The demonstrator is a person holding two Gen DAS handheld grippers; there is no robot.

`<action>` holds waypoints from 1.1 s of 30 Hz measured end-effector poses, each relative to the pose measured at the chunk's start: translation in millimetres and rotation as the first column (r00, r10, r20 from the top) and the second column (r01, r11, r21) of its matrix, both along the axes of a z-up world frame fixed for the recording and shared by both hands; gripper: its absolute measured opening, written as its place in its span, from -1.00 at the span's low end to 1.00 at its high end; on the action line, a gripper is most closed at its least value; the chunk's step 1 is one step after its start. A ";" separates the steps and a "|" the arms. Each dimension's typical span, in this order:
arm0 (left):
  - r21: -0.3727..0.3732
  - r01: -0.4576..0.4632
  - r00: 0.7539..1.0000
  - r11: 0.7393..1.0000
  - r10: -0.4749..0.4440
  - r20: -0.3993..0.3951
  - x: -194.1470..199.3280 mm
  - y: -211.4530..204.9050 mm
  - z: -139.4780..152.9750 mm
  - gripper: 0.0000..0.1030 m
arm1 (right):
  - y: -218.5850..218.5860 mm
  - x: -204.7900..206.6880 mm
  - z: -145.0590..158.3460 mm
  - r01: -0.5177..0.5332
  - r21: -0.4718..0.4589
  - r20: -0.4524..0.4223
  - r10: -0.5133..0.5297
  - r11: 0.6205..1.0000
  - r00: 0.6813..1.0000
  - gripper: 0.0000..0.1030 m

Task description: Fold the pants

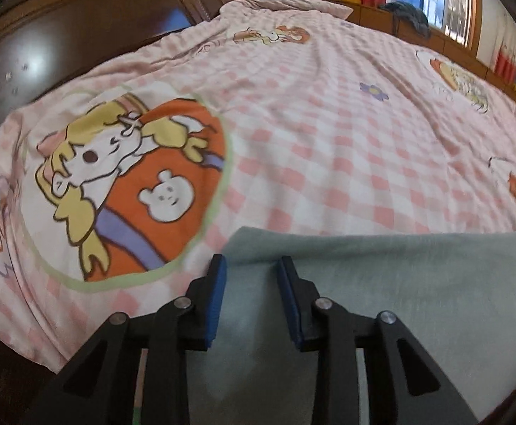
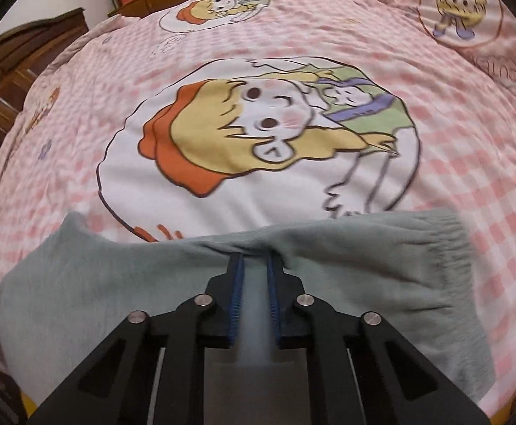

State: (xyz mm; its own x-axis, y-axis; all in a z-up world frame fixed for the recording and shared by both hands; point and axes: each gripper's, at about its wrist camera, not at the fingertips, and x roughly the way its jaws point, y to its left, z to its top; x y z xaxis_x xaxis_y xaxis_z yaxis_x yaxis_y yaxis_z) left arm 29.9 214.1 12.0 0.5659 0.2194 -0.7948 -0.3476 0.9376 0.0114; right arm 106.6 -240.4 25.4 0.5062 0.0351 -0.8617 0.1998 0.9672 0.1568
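Your right gripper [image 2: 255, 265], low in frame, pinches a raised ridge of the soft grey-green fleece pants [image 2: 364, 283], jaws narrowly parted around it. Your left gripper [image 1: 250, 269] gapes wider over their far-left edge, gripping nothing visible. Mid-fold, I'd judge: close left, then carry both across the pink checked cartoon quilt [image 1: 328, 141]

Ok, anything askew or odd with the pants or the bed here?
Nothing is damaged or spilled. The grey-green fleece pants lie on the pink checked cartoon bedspread; their far edge is bunched where the right tool pinches it. The left tool is open over the pants.
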 end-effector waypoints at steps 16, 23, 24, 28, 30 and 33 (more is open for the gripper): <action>-0.221 0.081 0.996 0.972 -0.088 -0.022 -71.1 -1.0 -2.9 0.03 | 1.2 -97.7 -2.8 -0.059 -0.155 -0.080 0.048 0.986 0.996 -0.56; -0.274 0.020 1.000 0.962 -0.013 0.026 -105.2 27.3 11.3 0.02 | 0.1 -109.1 9.2 0.005 -0.190 -0.068 -0.018 0.982 0.997 -0.44; -0.301 0.018 0.999 0.953 -0.009 0.032 -111.6 30.6 11.7 0.02 | 6.8 -111.0 12.2 -0.004 -0.205 -0.061 -0.009 0.979 0.998 -0.40; -0.399 0.035 0.999 0.916 -0.020 0.041 -122.3 30.5 6.2 0.02 | 36.9 -110.0 21.6 -0.082 -0.170 -0.033 0.078 0.982 0.996 -0.40; -0.442 0.057 0.998 0.895 -0.042 0.043 -122.1 23.5 -0.6 0.02 | 50.6 -106.0 21.6 -0.116 -0.153 -0.028 0.113 0.981 0.993 -0.40; -0.474 0.064 0.998 0.878 -0.062 0.019 -114.9 11.3 -14.2 0.02 | 69.0 -101.2 16.8 -0.151 -0.148 -0.039 0.146 0.978 0.988 -0.40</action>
